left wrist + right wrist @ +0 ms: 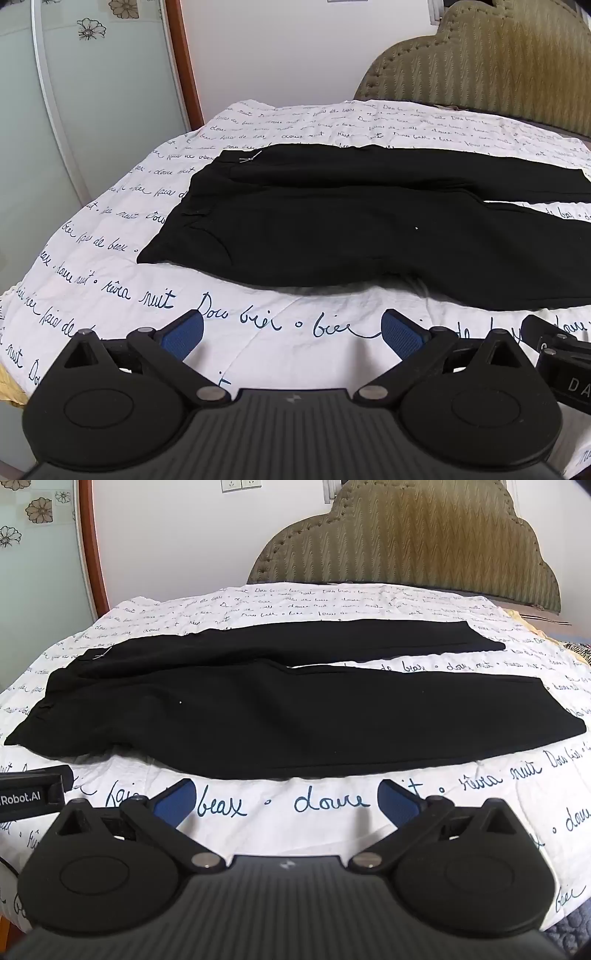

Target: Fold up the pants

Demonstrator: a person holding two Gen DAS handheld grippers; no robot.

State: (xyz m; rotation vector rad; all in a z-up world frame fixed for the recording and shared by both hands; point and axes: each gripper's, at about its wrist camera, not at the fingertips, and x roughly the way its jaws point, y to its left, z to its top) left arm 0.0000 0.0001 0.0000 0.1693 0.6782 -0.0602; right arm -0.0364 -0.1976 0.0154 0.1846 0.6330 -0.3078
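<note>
Lying flat and spread full length across the bed (332, 805), waistband to the left and both legs running right, the black pants (280, 716) look laid out ready for a first fold. Both the left gripper (291, 332) and right gripper (286, 801) hover with fingers wide and empty, just short of the near edge of the pants.

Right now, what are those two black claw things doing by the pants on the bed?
A person holds a gripper in each hand to fold the black pants. The pants lie flat and unfolded on the white bedspread, legs apart. The left gripper and right gripper hover at the near edge, jaws open, touching nothing.
</note>
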